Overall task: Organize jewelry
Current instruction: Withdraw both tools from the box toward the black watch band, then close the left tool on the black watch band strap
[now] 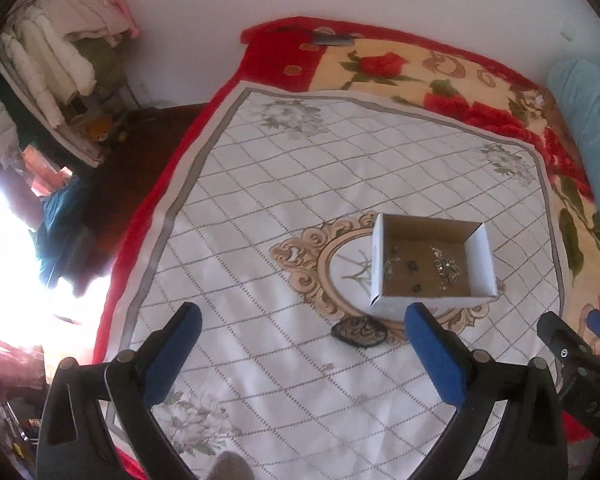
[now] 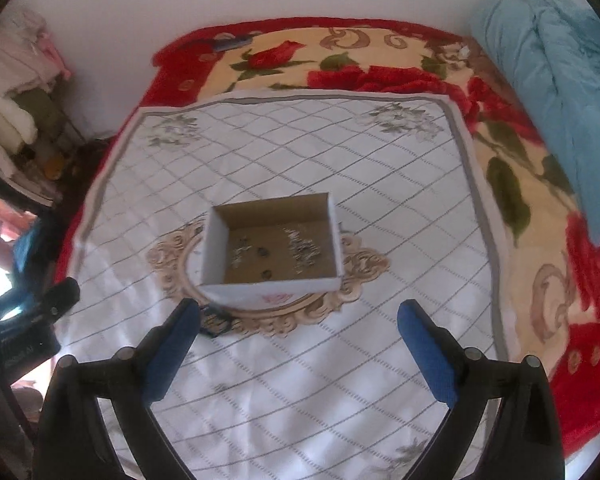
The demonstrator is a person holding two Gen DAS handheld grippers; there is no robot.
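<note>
A bed covered by a red rose blanket fills both views, and a white quilted cloth with grey diamond lines is spread over it. On the cloth's central beige medallion sits an open white cardboard box, its brown floor carrying silvery chain jewelry on one side, a smaller silver piece on the other, and a few dark beads between them.

The left tongs hang above the near part of the cloth, blue pads spread wide with nothing between them, aimed at the box from its left front. The right tongs are equally wide and empty, pointing straight at the box's near wall.

A small dark patterned piece lies on the cloth just in front of the box; the left view shows it whole, its long axis running left to right, while the right view catches only an edge beside the left pad. The right view alone shows the red print on the box's front wall. A rack of folded clothes stands by the wall, and a pale blue quilt lies along the bed's far right.
</note>
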